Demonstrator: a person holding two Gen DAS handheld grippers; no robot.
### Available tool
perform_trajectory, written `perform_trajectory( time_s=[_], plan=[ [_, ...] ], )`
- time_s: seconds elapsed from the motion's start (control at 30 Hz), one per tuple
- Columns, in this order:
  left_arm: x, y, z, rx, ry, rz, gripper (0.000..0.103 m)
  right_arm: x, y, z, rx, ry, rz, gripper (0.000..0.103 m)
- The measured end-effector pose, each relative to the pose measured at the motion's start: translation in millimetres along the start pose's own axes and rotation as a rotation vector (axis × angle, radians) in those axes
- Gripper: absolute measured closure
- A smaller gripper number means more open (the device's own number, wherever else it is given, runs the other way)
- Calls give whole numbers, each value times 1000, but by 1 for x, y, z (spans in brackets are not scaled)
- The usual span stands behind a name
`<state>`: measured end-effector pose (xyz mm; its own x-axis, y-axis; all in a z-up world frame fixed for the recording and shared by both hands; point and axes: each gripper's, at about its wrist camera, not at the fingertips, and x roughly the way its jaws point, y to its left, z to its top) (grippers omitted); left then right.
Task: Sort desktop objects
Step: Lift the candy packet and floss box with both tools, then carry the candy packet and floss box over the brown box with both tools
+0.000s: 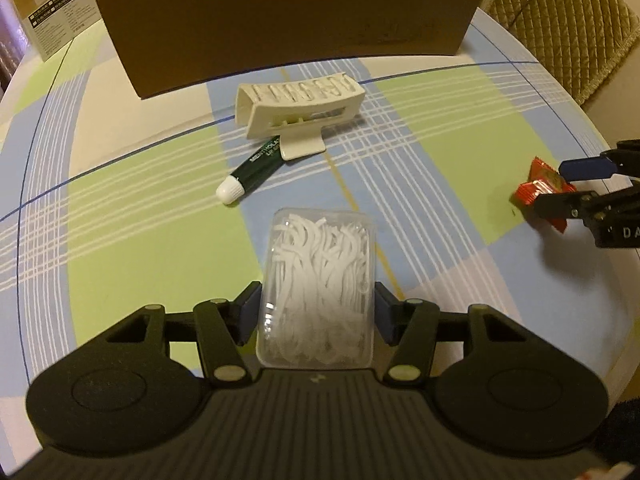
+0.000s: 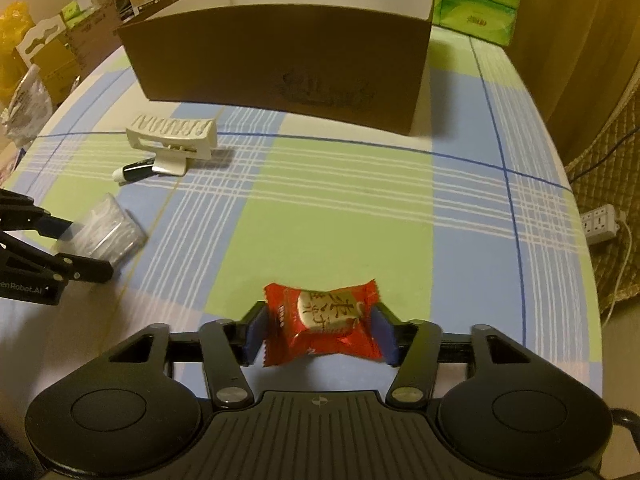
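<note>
Nearest the left wrist camera, a clear floss-pick box (image 1: 318, 284) sits lengthwise between the blue pads of the left tongs (image 1: 317, 312), which are clenched on its long sides; that narrow axis is probably chosen so the pads can span it. Whether the box is already lifted or just rests on the tabletop (image 1: 132, 208) is hard to tell.

On the other side, the right tongs (image 2: 320, 334) pinch a red wrapped candy (image 2: 322, 320) across its middle, the crimped wrapper ends sticking out free, so the grip lands on the firm sweet rather than the loose foil. It appears to be just above the checked cloth.

Farther out, a white plastic holder (image 1: 300, 110) lies on its side, with a dark green tube (image 1: 252, 172) tucked partly beneath its tab, white cap pointing toward the camera; both are untouched.

Behind them stands a brown cardboard box (image 2: 280, 60), open at the top, most likely the place the sorted items go. With both tongs loaded, the next move calls for carrying each item up over its tall front wall.
</note>
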<state>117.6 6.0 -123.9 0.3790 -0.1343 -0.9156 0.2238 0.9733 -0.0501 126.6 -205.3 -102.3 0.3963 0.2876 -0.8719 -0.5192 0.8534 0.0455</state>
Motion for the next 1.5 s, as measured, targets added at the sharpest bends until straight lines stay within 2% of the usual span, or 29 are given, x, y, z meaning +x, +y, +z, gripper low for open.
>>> perform_trajectory(
  time_s=[0.2, 0.23, 0.3, 0.5, 1.5],
  plan=[
    [6, -6, 6, 12, -30, 8, 48, 6, 2, -5, -9, 15, -11, 48],
    [6, -6, 6, 17, -33, 11, 49, 8, 3, -6, -5, 21, -18, 50],
    [5, -7, 5, 20, -34, 11, 49, 11, 2, -9, 2, 21, -26, 64],
    [3, -4, 1, 2, -28, 7, 49, 5, 4, -8, 5, -6, -9, 73],
    [-45, 12, -1, -77, -133, 24, 49, -26, 33, 12, 5, -78, 101, 75]
  ],
)
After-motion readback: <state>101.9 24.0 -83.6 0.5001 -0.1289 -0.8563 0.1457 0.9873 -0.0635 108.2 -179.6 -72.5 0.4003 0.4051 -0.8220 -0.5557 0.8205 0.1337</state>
